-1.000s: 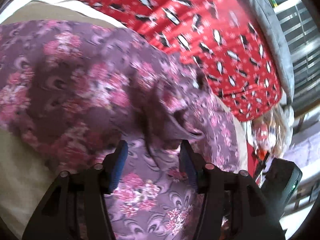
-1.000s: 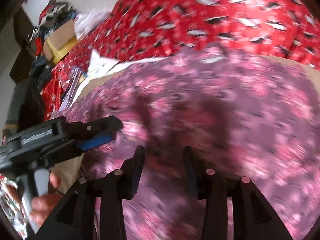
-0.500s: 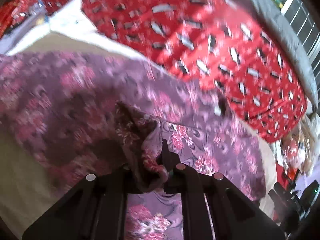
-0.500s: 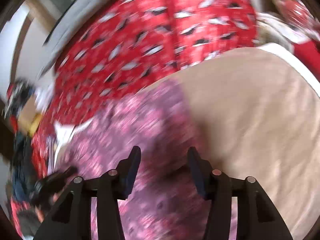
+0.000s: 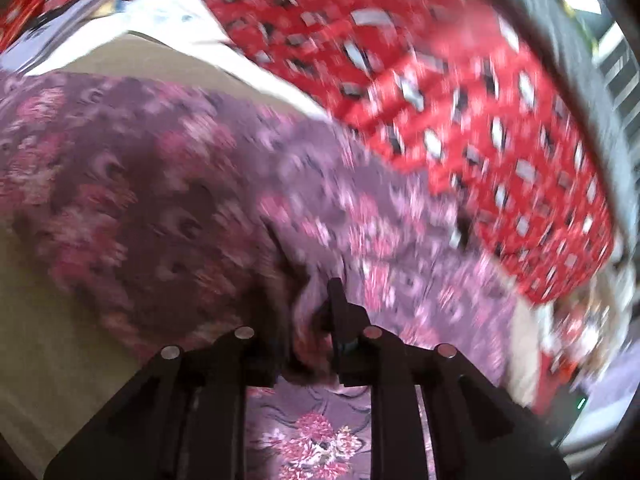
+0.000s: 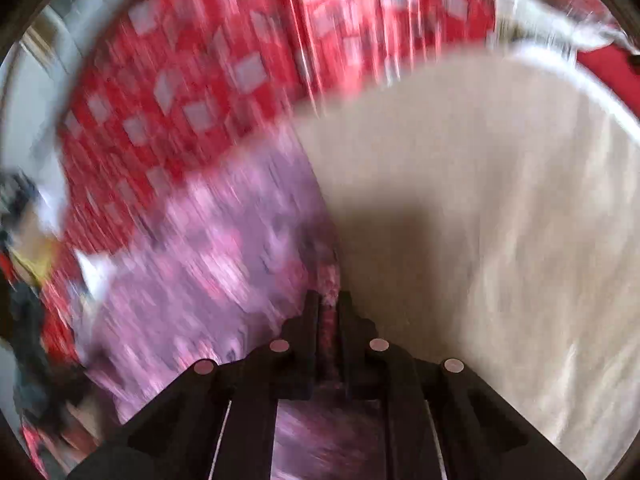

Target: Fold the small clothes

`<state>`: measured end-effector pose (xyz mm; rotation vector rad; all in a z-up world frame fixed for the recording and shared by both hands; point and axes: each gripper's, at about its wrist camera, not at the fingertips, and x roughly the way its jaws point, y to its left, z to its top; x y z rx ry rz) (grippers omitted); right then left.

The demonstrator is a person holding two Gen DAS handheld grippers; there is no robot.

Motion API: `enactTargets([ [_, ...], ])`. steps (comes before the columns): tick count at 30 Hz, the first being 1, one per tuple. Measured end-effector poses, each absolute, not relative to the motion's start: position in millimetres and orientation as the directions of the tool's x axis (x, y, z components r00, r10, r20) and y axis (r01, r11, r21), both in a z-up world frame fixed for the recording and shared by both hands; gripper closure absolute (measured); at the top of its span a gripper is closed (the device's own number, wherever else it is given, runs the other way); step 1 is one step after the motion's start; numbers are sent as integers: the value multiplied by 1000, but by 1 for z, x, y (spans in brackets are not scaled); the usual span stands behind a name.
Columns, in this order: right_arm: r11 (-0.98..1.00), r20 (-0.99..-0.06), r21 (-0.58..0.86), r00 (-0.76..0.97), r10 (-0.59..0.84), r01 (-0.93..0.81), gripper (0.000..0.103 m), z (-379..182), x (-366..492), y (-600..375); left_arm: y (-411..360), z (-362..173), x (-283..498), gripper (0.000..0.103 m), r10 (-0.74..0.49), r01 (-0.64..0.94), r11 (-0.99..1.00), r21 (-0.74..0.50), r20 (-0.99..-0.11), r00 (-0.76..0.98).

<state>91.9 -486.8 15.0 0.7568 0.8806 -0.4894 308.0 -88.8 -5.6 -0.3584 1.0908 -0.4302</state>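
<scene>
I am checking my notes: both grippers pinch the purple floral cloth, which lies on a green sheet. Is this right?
Not quite. The sheet is beige, not green, as the right wrist view shows. The rest holds: the left gripper and right gripper both pinch the purple floral cloth.

Both cams ride on the grippers, looking forward along the fingers and steeply down, very close to the bed. Left wrist view sits over the purple floral garment (image 5: 168, 200), red patterned cloth (image 5: 460, 92) beyond it. Right wrist view shares that garment (image 6: 208, 264) and cloth (image 6: 208, 80), plus beige sheet (image 6: 500, 200) at right; both blurred.
</scene>
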Motion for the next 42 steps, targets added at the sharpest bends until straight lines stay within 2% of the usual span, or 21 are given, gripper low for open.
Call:
enactTargets([
  [1, 645, -813, 376, 571, -116, 665, 86, 23, 87, -484, -82, -1, 309, 86, -506, 150, 858, -491, -760, 408],
  [5, 673, -742, 348, 631, -227, 652, 85, 60, 86, -465, -83, 3, 309, 84, -540, 182, 838, -514, -739, 402],
  [9, 770, -766, 309, 627, -146, 558, 85, 63, 117, -422, -113, -24, 308, 84, -408, 209, 912, -354, -844, 348],
  [11, 798, -788, 311, 610, -88, 517, 85, 57, 132, -400, -109, -27, 307, 84, -413, 209, 909, -361, -844, 343],
  [13, 823, -802, 324, 597, -23, 466, 85, 50, 151, -374, -95, -20, 309, 84, -463, 194, 886, -421, -827, 320],
  [14, 833, -803, 331, 596, 2, 443, 85, 48, 159, -362, -84, -15, 310, 84, -492, 179, 870, -459, -810, 318],
  [17, 852, -793, 386, 599, 111, 353, 85, 45, 195, -318, -40, 1, 322, 71, -525, 144, 848, -510, -776, 348],
  [18, 854, -787, 404, 601, 141, 329, 85, 44, 207, -306, -23, 5, 327, 65, -512, 130, 855, -502, -777, 366],
  [22, 849, -756, 469, 607, 243, 245, 84, 30, 251, -263, 53, 10, 354, 62, -417, 44, 897, -441, -806, 421],
  [23, 849, -761, 474, 594, 261, 233, 81, 23, 259, -254, 82, 8, 365, 62, -390, -2, 902, -433, -815, 429],
  [24, 854, -783, 469, 553, 285, 224, 67, 8, 268, -241, 103, 7, 372, 62, -363, -41, 906, -421, -824, 435],
  [26, 897, -773, 401, 595, 222, 186, 65, 2, 266, -226, 155, 0, 394, 62, -288, -153, 910, -386, -852, 438],
  [28, 934, -767, 320, 621, 158, 158, 65, 2, 262, -213, 188, -9, 407, 58, -268, -233, 891, -389, -866, 421],
  [31, 934, -773, 317, 616, 154, 164, 64, 3, 265, -212, 228, -34, 428, 58, -311, -348, 829, -438, -878, 364],
  [33, 930, -767, 330, 621, 162, 165, 64, 2, 265, -214, 232, -45, 434, 56, -364, -359, 798, -484, -862, 352],
  [34, 931, -767, 326, 622, 159, 165, 64, 2, 264, -214, 233, -49, 437, 51, -382, -363, 783, -505, -851, 360],
  [36, 933, -768, 319, 622, 153, 164, 64, 3, 261, -214, 230, -47, 439, 51, -398, -366, 759, -539, -828, 395],
  [38, 931, -767, 325, 622, 157, 165, 64, 3, 263, -216, 228, -47, 445, 75, -426, -365, 731, -577, -803, 416],
  [39, 929, -766, 330, 623, 162, 165, 64, 3, 263, -215, 226, -46, 448, 102, -438, -362, 725, -586, -798, 415],
  [42, 926, -765, 338, 622, 168, 166, 64, 3, 263, -216, 222, -36, 445, 101, -423, -345, 740, -577, -799, 428],
])
